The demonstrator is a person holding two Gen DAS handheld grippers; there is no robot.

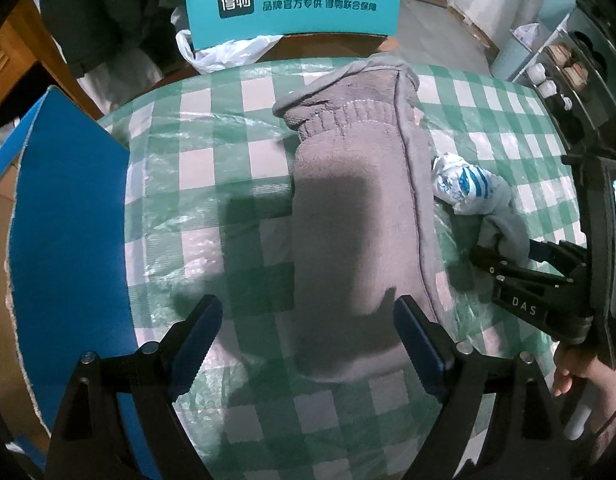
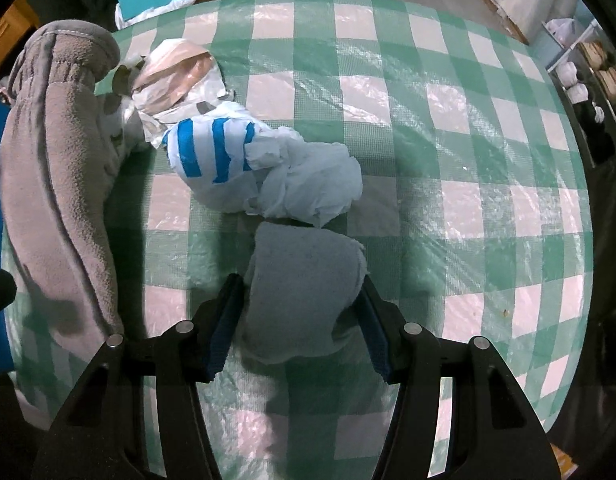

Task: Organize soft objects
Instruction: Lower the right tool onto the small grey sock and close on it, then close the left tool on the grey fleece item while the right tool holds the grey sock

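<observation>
Both blue pads of the right gripper [image 2: 298,330] clamp the grey sock [image 2: 304,284]; a firm, level lift should clear the plastic bag [image 2: 268,164] just ahead, while the left gripper [image 1: 308,344] hangs open.

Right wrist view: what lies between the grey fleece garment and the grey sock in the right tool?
Only bare checked tablecloth separates the fleece from the sock.

Probably a home: checked tablecloth [image 2: 448,128], shelved jars [image 1: 548,80].

1. I read white print on the teal box [image 1: 292,2] behind the table: logo "得物", then "得到运动×潮流×好物", below it "品牌官方专供 得物联合保障".
2. In my right wrist view the box logo again reads "得物"; other print is cut off.
3. The right gripper [image 1: 484,256] body reads "DAS".
</observation>
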